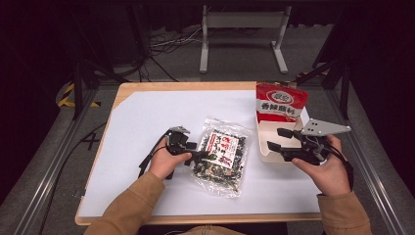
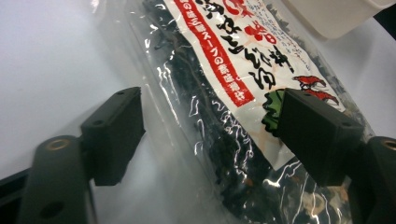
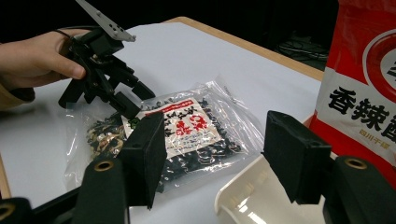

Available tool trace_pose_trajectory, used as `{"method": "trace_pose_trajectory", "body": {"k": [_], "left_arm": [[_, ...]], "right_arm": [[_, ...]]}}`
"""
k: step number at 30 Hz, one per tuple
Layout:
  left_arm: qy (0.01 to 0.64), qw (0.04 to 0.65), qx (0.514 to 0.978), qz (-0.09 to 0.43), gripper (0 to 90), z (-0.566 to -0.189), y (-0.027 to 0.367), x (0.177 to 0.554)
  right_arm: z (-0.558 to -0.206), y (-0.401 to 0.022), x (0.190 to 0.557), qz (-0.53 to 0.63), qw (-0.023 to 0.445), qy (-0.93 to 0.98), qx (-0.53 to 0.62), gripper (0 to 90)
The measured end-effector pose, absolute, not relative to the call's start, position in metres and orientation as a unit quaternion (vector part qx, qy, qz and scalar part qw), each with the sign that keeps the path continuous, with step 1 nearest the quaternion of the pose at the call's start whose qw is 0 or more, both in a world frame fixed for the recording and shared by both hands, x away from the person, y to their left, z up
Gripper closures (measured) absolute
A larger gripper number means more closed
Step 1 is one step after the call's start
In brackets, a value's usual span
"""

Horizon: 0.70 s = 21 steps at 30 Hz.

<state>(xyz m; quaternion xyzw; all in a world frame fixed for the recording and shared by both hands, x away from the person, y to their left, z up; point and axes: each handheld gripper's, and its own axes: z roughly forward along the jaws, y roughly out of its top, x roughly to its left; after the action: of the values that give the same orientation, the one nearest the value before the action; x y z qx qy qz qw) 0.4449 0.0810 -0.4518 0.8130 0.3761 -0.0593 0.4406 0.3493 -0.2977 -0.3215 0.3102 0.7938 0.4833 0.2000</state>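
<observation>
While seen from above, a seaweed bag (image 1: pixel 221 155) lies flat mid-table, beside a white bin (image 1: pixel 272 138). Along the left gripper (image 2: pixel 210 135), spread jaws straddle its slick edge; slippage is likely. Along the right gripper (image 3: pixel 224 154), jaws are spread, empty.

The clear crinkly plastic bag of dark dried seaweed (image 1: pixel 221 155) had a white label with red and black lettering, a red diagonal stripe and a bit of green. The tall glossy snack pouch (image 1: pixel 280 102) was red up top, with a white band carrying black characters. The shallow plastic tray (image 1: pixel 268 145) was cream. The light wooden counter (image 1: pixel 147 86) had a white sheet over it. Both grippers were matte black, and the sleeves (image 1: pixel 128 206) were tan.
</observation>
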Motion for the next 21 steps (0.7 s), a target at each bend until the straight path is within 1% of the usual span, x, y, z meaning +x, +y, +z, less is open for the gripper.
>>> {"method": "trace_pose_trajectory", "body": {"k": [4, 6, 9, 13, 14, 15, 16, 18, 20, 21], "left_arm": [[0.377, 0.434, 0.817, -0.048, 19.6, -0.451, 0.073, 0.443], [0.376, 0.431, 0.82, -0.042, 19.9, -0.451, 0.071, 0.442], [0.379, 0.431, 0.818, -0.032, 23.4, -0.451, 0.067, 0.44], [0.386, 0.443, 0.808, -0.042, 35.1, -0.453, 0.066, 0.437], [0.386, 0.443, 0.808, -0.042, 40.0, -0.453, 0.066, 0.437], [0.392, 0.452, 0.799, -0.053, 44.9, -0.455, 0.067, 0.437], [0.394, 0.459, 0.794, -0.057, 46.8, -0.457, 0.07, 0.437], [0.397, 0.461, 0.792, -0.057, 51.8, -0.457, 0.071, 0.437], [0.396, 0.46, 0.793, -0.052, 60.3, -0.455, 0.071, 0.437], [0.396, 0.455, 0.796, -0.046, 60.3, -0.453, 0.072, 0.436]], "right_arm": [[-0.322, -0.299, 0.348, 0.484, 0.201, 0.793, 0.311, 38.6], [-0.322, -0.299, 0.348, 0.484, 0.201, 0.793, 0.312, 38.4], [-0.322, -0.298, 0.348, 0.484, 0.201, 0.793, 0.312, 38.0], [-0.322, -0.297, 0.349, 0.483, 0.201, 0.794, 0.31, 37.4], [-0.322, -0.297, 0.349, 0.483, 0.201, 0.794, 0.31, 37.4], [-0.322, -0.296, 0.348, 0.485, 0.201, 0.793, 0.309, 37.2], [-0.322, -0.296, 0.348, 0.485, 0.2, 0.793, 0.308, 37.2], [-0.322, -0.296, 0.348, 0.485, 0.201, 0.793, 0.308, 37.0], [-0.322, -0.297, 0.348, 0.485, 0.201, 0.793, 0.308, 36.9], [-0.322, -0.297, 0.348, 0.485, 0.201, 0.793, 0.308, 36.9]]}}
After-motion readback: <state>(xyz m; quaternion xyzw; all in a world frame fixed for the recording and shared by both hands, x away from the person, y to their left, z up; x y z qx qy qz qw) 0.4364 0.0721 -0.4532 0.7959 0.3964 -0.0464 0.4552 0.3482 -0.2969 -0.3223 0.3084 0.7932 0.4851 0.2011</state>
